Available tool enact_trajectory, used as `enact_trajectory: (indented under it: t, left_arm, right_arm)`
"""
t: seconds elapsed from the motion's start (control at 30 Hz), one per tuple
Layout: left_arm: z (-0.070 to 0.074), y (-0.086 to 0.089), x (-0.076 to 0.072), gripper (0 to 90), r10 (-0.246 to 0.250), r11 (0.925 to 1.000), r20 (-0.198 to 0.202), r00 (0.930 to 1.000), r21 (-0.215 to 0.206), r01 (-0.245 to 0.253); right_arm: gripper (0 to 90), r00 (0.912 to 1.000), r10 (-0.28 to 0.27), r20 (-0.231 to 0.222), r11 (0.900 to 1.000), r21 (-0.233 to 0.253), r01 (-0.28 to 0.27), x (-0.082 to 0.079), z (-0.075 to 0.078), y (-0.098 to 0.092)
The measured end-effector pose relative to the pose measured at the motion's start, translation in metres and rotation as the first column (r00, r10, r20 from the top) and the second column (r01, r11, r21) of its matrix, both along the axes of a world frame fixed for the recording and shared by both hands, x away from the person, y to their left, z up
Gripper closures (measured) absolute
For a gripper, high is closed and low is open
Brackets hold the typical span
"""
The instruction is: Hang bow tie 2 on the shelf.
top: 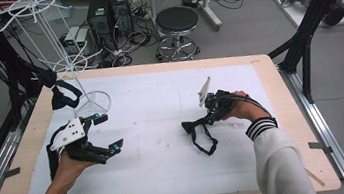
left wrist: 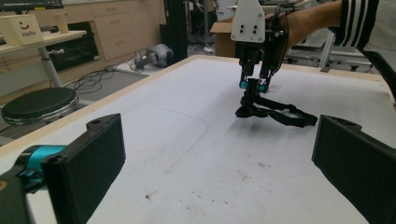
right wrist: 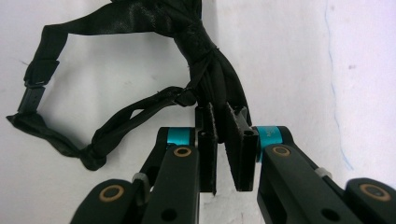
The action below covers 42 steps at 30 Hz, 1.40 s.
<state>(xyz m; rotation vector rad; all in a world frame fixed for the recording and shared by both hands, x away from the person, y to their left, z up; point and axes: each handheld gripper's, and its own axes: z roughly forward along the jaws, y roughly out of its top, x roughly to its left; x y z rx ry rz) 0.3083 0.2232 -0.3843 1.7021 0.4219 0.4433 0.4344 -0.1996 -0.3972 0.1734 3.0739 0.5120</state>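
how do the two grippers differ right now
The left gripper is open, fingers spread wide with nothing between them; the right gripper is shut on the black strap.
The left gripper hovers over bare white table cover; the right gripper points down at the cover, where the strap lies.
Both are black with teal parts at the fingers, and each is held in one hand.

Black fabric eye mask (top: 200,132) with a thin strap, lying on the white worktop (top: 161,103) right of centre. Its glossy body is bunched into a tight fold, 1 end pinched between the jaws of the right claw (right wrist: 223,122). The strap trails away in a slack loop, twisted in places, flat on the surface.
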Motion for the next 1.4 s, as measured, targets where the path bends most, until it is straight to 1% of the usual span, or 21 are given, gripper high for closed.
enact_trajectory:
  t: [0.1,0.17,0.2,0.23,0.27,0.3,0.33,0.4,0.47,0.53,0.57,0.6,0.63,0.7,0.73,1.07,1.1,1.13,1.23,1.33,1.4]
  left_arm:
    - [0.0,0.0,0.001,3.2,0.002,1.0,-0.003,1.0,0.001,-0.002]
    - [0.0,-0.001,0.0,3.1,0.0,1.0,-0.006,1.0,0.0,0.0]
    - [0.0,0.0,0.0,3.2,-0.001,1.0,-0.006,1.0,0.006,0.001]
    - [0.0,0.0,-0.001,3.2,0.002,0.9999,-0.008,1.0,0.011,-0.002]
    - [0.001,0.0,-0.001,3.2,0.004,0.9999,-0.008,1.0,0.012,-0.003]
    - [0.001,-0.001,-0.001,3.2,0.005,0.9999,-0.009,0.9999,0.014,-0.005]
    - [0.002,-0.001,-0.001,3.2,0.008,0.9998,-0.006,0.9999,0.016,-0.008]
    - [0.003,-0.001,-0.001,3.1,0.008,0.9999,-0.006,1.0,0.006,-0.008]
    - [0.004,-0.001,-0.001,3.2,0.008,0.9999,-0.003,1.0,0.008,-0.008]
    - [0.004,-0.002,0.0,3.2,0.002,0.9999,-0.007,1.0,0.014,-0.002]
    - [0.005,-0.002,0.0,3.2,0.0,0.9999,-0.007,1.0,0.014,0.0]
    - [0.006,-0.002,0.0,3.2,-0.002,0.9999,-0.007,1.0,0.013,0.002]
    - [0.006,-0.003,0.0,3.2,-0.003,0.9999,-0.007,1.0,0.011,0.003]
    - [0.009,-0.003,0.0,3.2,-0.004,0.9999,-0.003,1.0,0.01,0.004]
    - [0.01,-0.004,0.0,3.2,-0.005,1.0,-0.002,1.0,0.007,0.005]
    - [0.018,-0.013,-0.001,3.2,-0.027,0.9995,0.007,0.9996,0.018,0.027]
    - [0.019,-0.014,-0.001,3.2,-0.03,0.9993,0.009,0.9995,0.022,0.03]
    - [0.02,-0.016,-0.001,3.2,-0.034,0.9991,0.009,0.9994,0.024,0.033]
    - [0.023,-0.02,-0.002,3.2,-0.045,0.9986,0.015,0.9989,0.029,0.044]
    - [0.026,-0.025,-0.002,3.2,-0.054,0.9978,0.017,0.9984,0.038,0.053]
    - [0.027,-0.029,-0.003,3.2,-0.058,0.9977,0.019,0.9981,0.037,0.057]
  right_arm:
    - [83.6,1.0,-0.01,-0.001,0.999,0.033,0.01,-0.004,0.006,0.003]
    - [83.6,0.9999,-0.017,-0.003,0.999,0.039,0.017,-0.005,0.008,0.003]
    - [83.6,0.9997,-0.024,0.007,0.998,0.064,0.023,-0.006,0.012,0.003]
    - [83.6,0.9997,-0.024,0.007,0.998,0.064,0.023,-0.006,0.012,0.003]
    - [83.6,0.9992,-0.04,0.008,0.996,0.085,0.039,-0.01,0.016,0.003]
    - [83.6,0.9992,-0.04,0.008,0.996,0.085,0.039,-0.01,0.016,0.003]
    - [83.6,0.9994,-0.034,0.012,0.994,0.108,0.032,-0.015,0.021,0.003]
    - [83.6,0.9996,-0.028,0.01,0.991,0.129,0.026,-0.019,0.025,0.004]
    - [83.6,0.9995,-0.029,0.014,0.991,0.134,0.026,-0.02,0.027,0.004]
    - [83.5,0.9994,-0.029,0.017,0.986,0.166,0.026,-0.025,0.031,0.006]
    - [83.5,0.9994,-0.029,0.017,0.986,0.166,0.026,-0.025,0.031,0.006]
    - [83.5,0.9995,-0.025,0.02,0.98,0.199,0.02,-0.028,0.033,0.007]
    - [83.5,0.9993,-0.028,0.026,0.978,0.207,0.022,-0.03,0.034,0.007]
    - [83.5,0.9993,-0.028,0.026,0.977,0.214,0.022,-0.031,0.036,0.008]
    - [83.5,0.9991,-0.038,0.021,0.973,0.229,0.032,-0.034,0.038,0.008]
    - [83.5,0.998,-0.062,0.01,0.956,0.289,0.056,-0.043,0.05,0.012]
    - [83.5,0.9975,-0.07,0.006,0.949,0.308,0.065,-0.045,0.052,0.012]
    - [83.5,0.9975,-0.07,0.006,0.949,0.308,0.065,-0.045,0.052,0.012]
    - [83.5,0.9975,-0.071,0.001,0.936,0.346,0.066,-0.048,0.054,0.012]
    - [83.5,0.9973,-0.073,0.001,0.934,0.35,0.068,-0.052,0.056,0.013]
    - [83.5,0.9975,-0.07,0.008,0.929,0.364,0.062,-0.055,0.059,0.015]
